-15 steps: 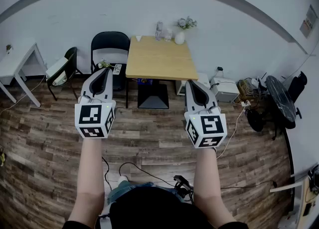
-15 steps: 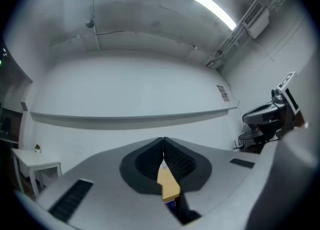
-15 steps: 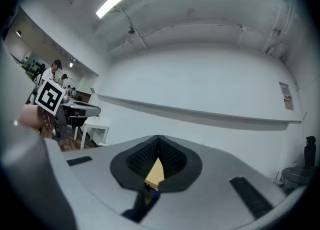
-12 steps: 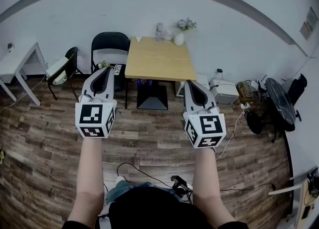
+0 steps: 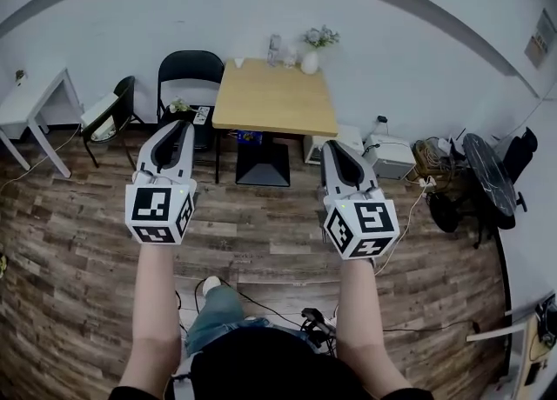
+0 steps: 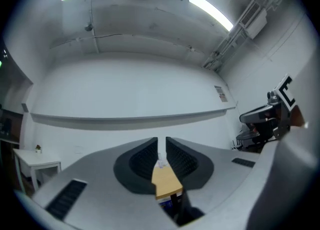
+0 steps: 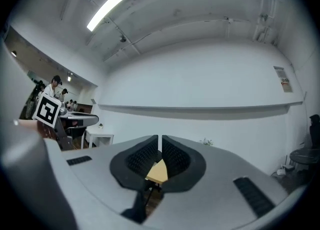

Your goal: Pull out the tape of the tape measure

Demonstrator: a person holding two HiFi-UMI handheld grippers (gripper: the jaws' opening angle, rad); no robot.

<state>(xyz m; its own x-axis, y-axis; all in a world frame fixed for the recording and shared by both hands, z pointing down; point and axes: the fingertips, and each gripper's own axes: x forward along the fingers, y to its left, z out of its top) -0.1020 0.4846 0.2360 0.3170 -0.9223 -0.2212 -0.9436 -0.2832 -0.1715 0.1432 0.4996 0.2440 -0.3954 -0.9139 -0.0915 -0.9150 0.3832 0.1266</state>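
I make out no tape measure in any view. My left gripper and right gripper are held side by side over the wooden floor, pointing toward a light wooden table. Both are shut with nothing between the jaws. The left gripper view shows the left gripper with its jaws together and a strip of the table below them. In the right gripper view the right gripper is likewise shut, with a corner of the table under it.
At the table's far edge stand a bottle and a white vase with a plant. A black chair with small items sits left of it. A white table is far left. Boxes and cables lie to the right.
The table and chair have slid slightly left in the head view. The person's leg and foot now show further forward below. Both grippers keep their places, still shut.
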